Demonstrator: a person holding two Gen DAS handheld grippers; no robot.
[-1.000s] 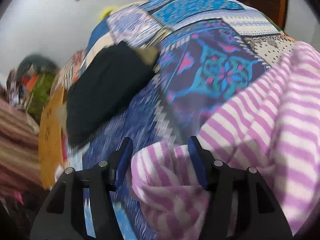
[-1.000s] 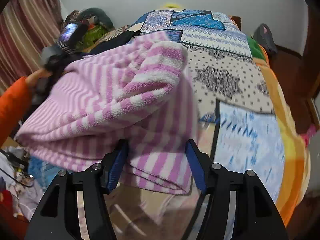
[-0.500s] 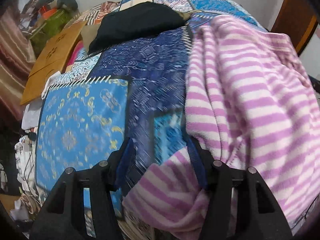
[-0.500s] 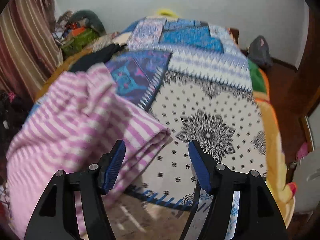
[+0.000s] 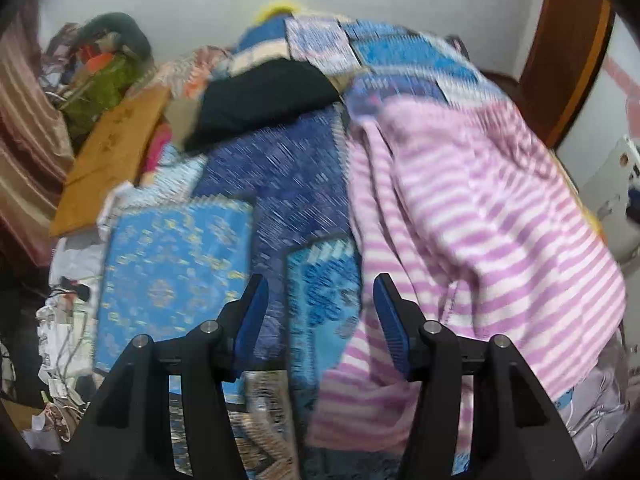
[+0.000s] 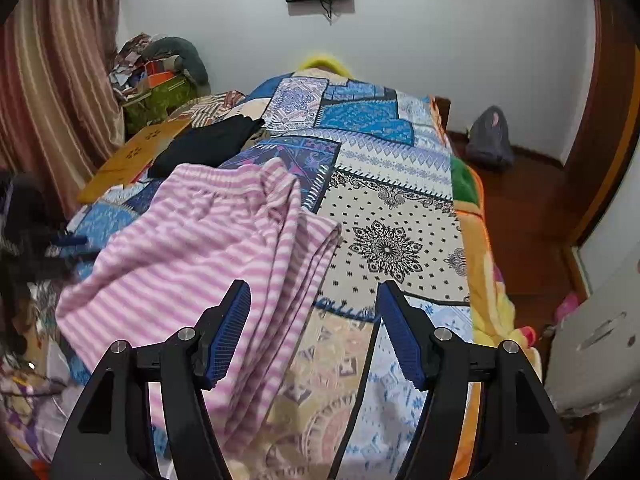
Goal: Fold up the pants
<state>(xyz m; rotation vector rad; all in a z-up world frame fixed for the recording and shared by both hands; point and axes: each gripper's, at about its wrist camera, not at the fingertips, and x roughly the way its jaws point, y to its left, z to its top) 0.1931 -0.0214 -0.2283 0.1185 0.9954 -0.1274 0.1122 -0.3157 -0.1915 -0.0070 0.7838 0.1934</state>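
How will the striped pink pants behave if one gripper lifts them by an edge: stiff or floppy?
Likely floppy: the striped pink pants lie in soft folds and drape off the bed's near edge. Probably grippy, not slippery, since the fabric looks fleecy. Stacked layers at the right edge may peel apart when lifted.

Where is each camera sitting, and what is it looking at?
Left wrist: sits on the left hand-held gripper, looking down the bed at the striped pants; only its open fingers show.
Right wrist: sits on the right hand-held gripper, facing along the bed to the wall; its open fingers show.
Shared: pants, patchwork bedspread, black cloth.
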